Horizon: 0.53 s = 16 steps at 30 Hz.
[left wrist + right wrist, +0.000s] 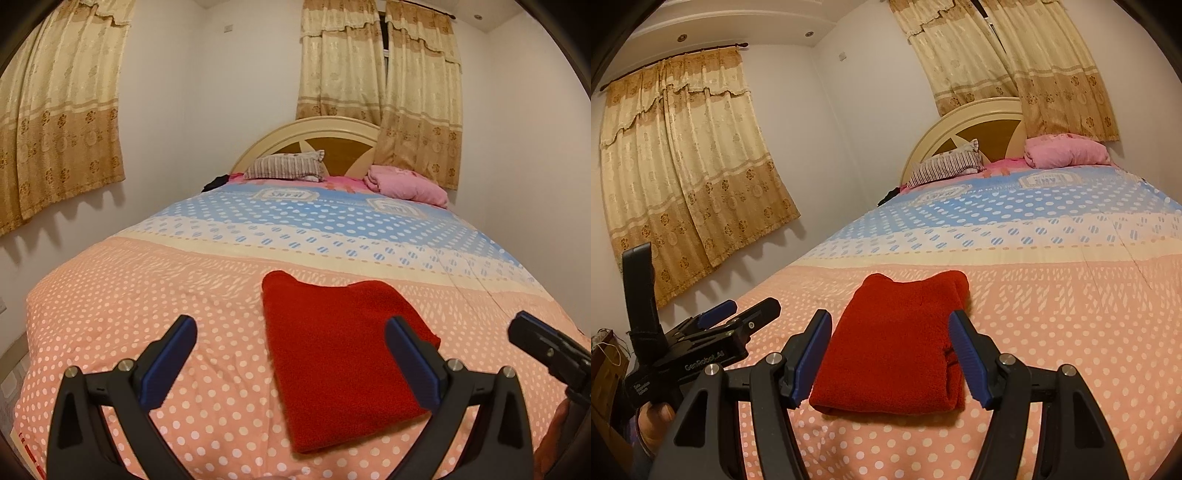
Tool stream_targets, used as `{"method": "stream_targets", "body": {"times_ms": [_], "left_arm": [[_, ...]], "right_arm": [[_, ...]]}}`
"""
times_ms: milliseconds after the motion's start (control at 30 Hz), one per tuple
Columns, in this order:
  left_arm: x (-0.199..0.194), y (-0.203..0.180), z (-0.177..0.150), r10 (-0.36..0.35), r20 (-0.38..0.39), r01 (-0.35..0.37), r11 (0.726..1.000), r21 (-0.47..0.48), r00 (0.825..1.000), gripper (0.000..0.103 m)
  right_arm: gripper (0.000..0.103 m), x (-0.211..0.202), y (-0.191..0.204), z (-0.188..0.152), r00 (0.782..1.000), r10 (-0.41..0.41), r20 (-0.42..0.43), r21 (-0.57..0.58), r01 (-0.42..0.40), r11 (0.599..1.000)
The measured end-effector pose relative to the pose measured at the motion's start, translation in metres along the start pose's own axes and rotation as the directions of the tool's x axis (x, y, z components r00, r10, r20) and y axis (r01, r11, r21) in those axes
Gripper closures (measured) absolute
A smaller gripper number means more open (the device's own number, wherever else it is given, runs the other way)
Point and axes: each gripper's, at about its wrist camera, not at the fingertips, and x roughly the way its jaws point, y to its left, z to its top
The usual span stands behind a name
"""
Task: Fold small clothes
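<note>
Lying folded into a thick, soft rectangle, the red fleecy garment (pixel 340 354) rests on the peach, white-dotted end of the bed's quilted cover (pixel 147 295), whose far half turns to blue and cream bands of dots. The left gripper (pixel 291 354) hovers with its black arms and ribbed blue pads spread wide and empty, one pad over the garment's right edge, while the right gripper (pixel 890 354) stands open and empty too, its pads flanking the cloth's near end without pressing it. A striped pillow (pixel 286 166) and a rumpled pink bundle (pixel 406 184) lie by the curved cream headboard (pixel 314 127).
</note>
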Motion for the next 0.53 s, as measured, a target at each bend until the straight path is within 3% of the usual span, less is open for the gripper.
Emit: {"method": "stream_targets", "body": {"times_ms": [533], "left_arm": [[0.0057, -0.0011, -0.0048, 0.018, 0.001, -0.018, 0.999, 0.032, 1.000, 0.000]], "right_arm": [[0.036, -0.0006, -0.0004, 0.0017, 1.000, -0.012, -0.008, -0.010, 0.012, 1.000]]}}
